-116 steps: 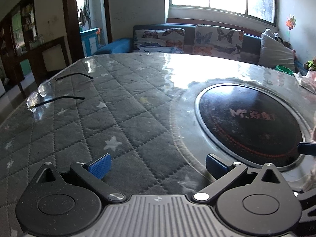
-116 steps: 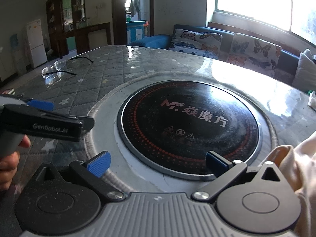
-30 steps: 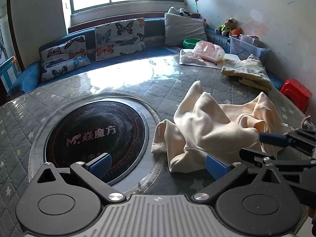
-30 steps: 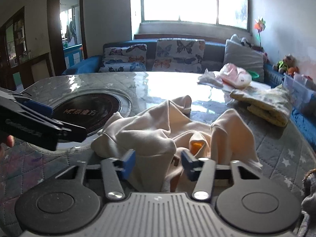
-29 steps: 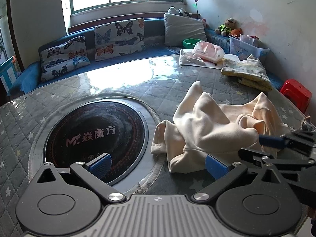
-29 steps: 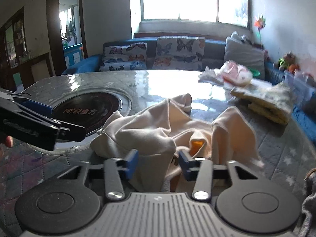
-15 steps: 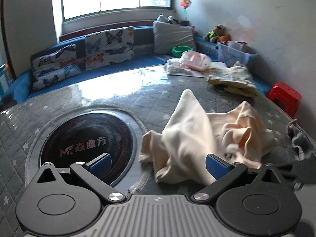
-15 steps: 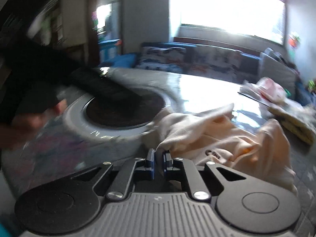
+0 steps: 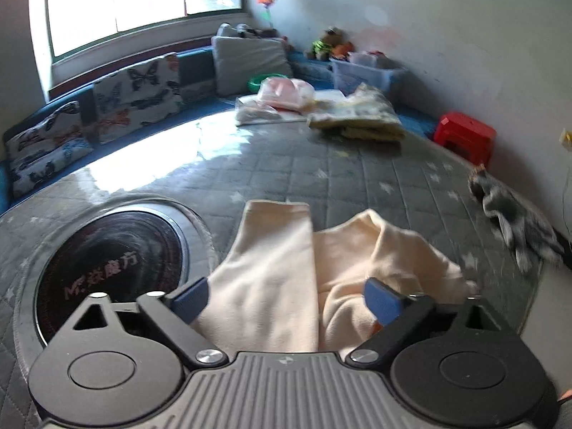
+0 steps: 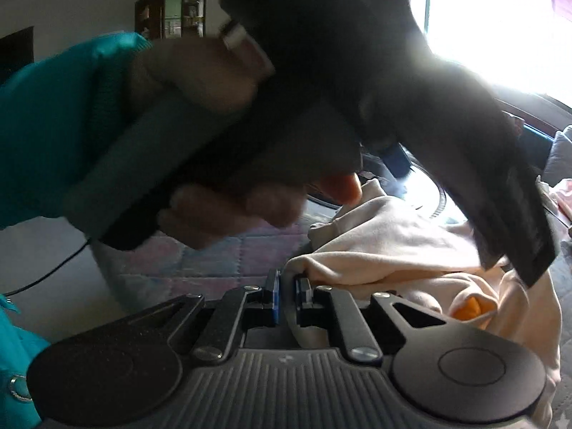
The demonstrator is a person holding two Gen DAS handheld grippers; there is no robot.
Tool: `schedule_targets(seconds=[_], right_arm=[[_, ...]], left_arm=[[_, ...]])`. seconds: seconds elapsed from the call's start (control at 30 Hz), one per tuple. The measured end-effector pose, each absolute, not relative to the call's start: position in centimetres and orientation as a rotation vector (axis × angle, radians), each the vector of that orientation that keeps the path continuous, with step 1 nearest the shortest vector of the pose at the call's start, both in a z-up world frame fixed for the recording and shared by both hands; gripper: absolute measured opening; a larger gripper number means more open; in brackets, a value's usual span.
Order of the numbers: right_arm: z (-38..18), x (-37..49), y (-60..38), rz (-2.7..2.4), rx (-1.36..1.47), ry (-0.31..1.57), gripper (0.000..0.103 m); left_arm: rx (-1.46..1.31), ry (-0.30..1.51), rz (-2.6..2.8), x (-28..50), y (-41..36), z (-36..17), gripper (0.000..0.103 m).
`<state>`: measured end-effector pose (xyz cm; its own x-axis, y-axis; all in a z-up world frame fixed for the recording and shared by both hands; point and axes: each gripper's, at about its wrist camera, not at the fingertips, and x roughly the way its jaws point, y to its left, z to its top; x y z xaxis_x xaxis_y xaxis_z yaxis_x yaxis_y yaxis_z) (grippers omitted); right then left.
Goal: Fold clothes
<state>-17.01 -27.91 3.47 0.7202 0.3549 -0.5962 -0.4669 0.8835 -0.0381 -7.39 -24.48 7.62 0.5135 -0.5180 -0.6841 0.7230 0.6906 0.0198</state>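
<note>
Cream garment [image 9: 286,279], soft fleece, crumpled in thick folds on the grey quilted, star-printed table cover [image 9: 321,178], beside the round black cooktop [image 9: 107,254]. Left gripper [image 9: 286,298] low over the cloth, blue pads wide apart, gripping nothing. Right gripper [image 10: 286,295] nearly closed, pinching a garment edge.

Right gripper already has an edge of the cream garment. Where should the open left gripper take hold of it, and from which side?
Probably the flat band of the cream garment lying between the fingers of the left gripper. It is smooth and single-fold with a straight far hem, unlike the bunched right side. Coming straight forward and down should work; the right gripper is pinching a near edge.
</note>
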Motion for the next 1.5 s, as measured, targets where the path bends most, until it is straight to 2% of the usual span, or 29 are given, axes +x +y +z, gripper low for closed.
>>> schedule_targets(seconds=[0.17,0.23,0.3,0.33,0.37,0.43,0.53,0.6,0.67,0.9,1.17,1.27,1.33,1.4,1.5], right_arm=[[4.5,-17.7,-28.0,0.445,-0.169,0.594,0.016],[4.9,-18.1,-28.1,0.441,-0.164,0.588,0.016],[5.4,-18.4,-28.3,0.437,-0.153,0.583,0.017],[5.6,-18.5,-28.4,0.434,-0.146,0.580,0.020],[5.8,-18.6,-28.6,0.431,-0.137,0.577,0.027],[6.5,-18.5,-29.7,0.409,-0.105,0.565,0.028],[7.7,-18.0,-31.4,0.383,-0.047,0.554,0.026],[8.1,-17.5,-32.4,0.348,-0.010,0.548,0.035],[8.5,-17.1,-33.1,0.341,0.057,0.551,0.034],[9.8,-15.7,-36.5,0.188,0.010,0.541,0.034],[8.1,-11.3,-44.1,0.026,0.007,0.642,0.034],[7.2,-9.6,-45.8,-0.009,0.030,0.692,0.035],[6.5,-8.7,-46.3,-0.006,0.051,0.725,0.035],[5.5,-7.7,-46.8,0.000,0.077,0.765,0.035],[4.5,-7.0,-47.0,0.009,0.095,0.820,0.034]], left_arm=[[0.316,0.755,-0.798,-6.4,-24.0,6.1,0.073],[0.332,0.766,-0.793,-6.3,-23.9,5.6,0.056],[0.321,0.778,-0.801,-6.1,-23.6,5.3,0.047],[0.319,0.776,-0.802,-6.1,-23.4,5.3,0.040],[0.319,0.773,-0.806,-6.1,-23.0,5.4,0.037],[0.318,0.768,-0.810,-6.0,-22.5,5.6,0.023],[0.309,0.763,-0.804,-5.9,-21.6,5.8,0.014],[0.294,0.754,-0.796,-5.8,-21.1,6.2,0.014],[0.288,0.746,-0.785,-5.8,-20.5,6.5,0.012],[0.297,0.723,-0.726,-5.7,-18.6,6.9,0.009],[0.288,0.716,-0.742,-6.1,-17.8,7.7,0.011],[0.301,0.699,-0.783,-6.4,-19.6,8.3,0.021],[0.326,0.680,-0.808,-6.6,-20.9,8.3,0.038],[0.356,0.675,-0.819,-6.6,-22.5,8.1,0.046],[0.378,0.706,-0.843,-5.9,-24.1,7.2,0.047]])
